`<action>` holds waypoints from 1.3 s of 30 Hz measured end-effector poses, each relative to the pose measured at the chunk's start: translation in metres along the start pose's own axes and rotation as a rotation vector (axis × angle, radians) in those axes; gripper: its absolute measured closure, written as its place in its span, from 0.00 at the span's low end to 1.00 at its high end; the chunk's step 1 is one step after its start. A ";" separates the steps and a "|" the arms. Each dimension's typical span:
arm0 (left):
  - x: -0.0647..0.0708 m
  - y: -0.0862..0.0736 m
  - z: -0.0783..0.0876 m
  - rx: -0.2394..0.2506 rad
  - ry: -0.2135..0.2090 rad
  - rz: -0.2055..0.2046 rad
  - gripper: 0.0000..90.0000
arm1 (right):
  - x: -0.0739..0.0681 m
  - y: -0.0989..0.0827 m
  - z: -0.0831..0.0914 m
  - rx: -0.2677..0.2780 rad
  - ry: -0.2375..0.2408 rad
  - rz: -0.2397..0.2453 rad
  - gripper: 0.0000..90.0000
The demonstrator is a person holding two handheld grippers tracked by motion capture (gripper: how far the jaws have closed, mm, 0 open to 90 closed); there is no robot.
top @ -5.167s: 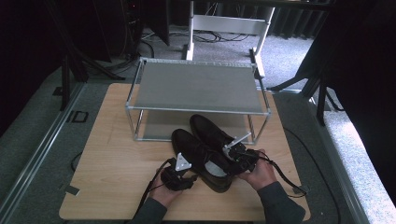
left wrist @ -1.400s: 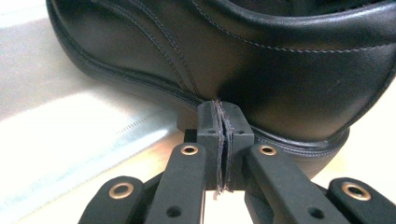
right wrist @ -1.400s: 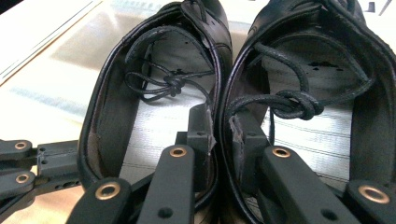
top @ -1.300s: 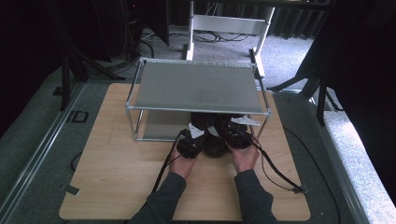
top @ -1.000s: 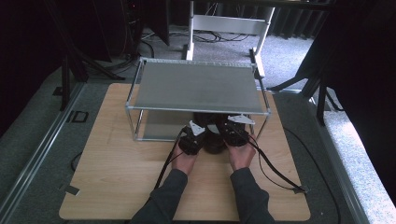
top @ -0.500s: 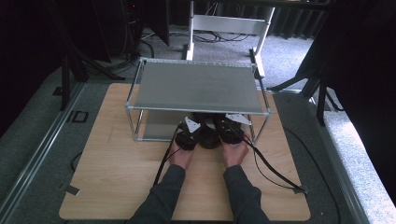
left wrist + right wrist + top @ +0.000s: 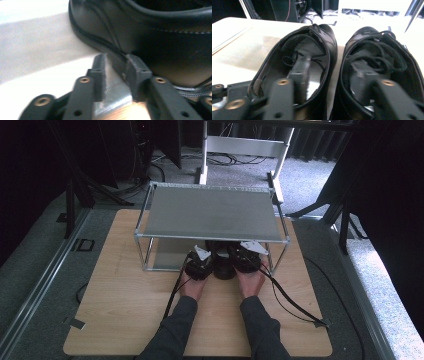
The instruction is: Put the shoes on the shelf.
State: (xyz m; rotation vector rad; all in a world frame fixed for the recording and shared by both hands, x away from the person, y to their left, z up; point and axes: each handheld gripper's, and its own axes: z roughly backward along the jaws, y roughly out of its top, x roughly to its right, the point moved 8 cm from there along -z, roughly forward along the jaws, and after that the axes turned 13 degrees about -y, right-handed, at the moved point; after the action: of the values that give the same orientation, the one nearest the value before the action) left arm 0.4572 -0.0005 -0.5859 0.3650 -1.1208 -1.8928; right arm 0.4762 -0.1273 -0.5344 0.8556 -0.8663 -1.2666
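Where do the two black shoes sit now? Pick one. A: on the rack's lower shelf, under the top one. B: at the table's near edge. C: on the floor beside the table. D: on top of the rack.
A: in the right gripper view the shoes stand side by side on the pale lower shelf, and in the high view they are tucked under the rack top.

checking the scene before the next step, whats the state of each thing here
left shoe: upright on the lower shelf, laces tucked inside
right shoe: upright beside it, sides close together, laces loose on top
rack: standing on the table, top shelf bare
left gripper: fingers just opened, apart at the shoe's outer side
right gripper: fingers just opened, one inside each shoe
table: bearing the rack
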 end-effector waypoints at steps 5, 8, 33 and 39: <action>0.004 0.002 0.012 0.039 -0.035 0.020 0.64 | 0.002 0.005 0.014 0.044 0.004 0.046 0.46; 0.012 0.003 0.020 0.064 -0.079 0.028 0.55 | 0.004 0.011 0.034 0.107 0.041 0.095 0.43; 0.048 -0.006 -0.002 -0.017 -0.139 -0.045 0.36 | 0.049 -0.043 0.019 -0.072 0.052 0.045 0.31; 0.043 -0.006 -0.001 -0.028 -0.163 -0.057 0.37 | 0.046 -0.044 0.020 -0.080 0.056 -0.007 0.33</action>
State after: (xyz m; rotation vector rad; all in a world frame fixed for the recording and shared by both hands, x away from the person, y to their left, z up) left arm 0.4302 -0.0343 -0.5835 0.2329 -1.2005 -2.0152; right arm 0.4440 -0.1790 -0.5619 0.8272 -0.7637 -1.2691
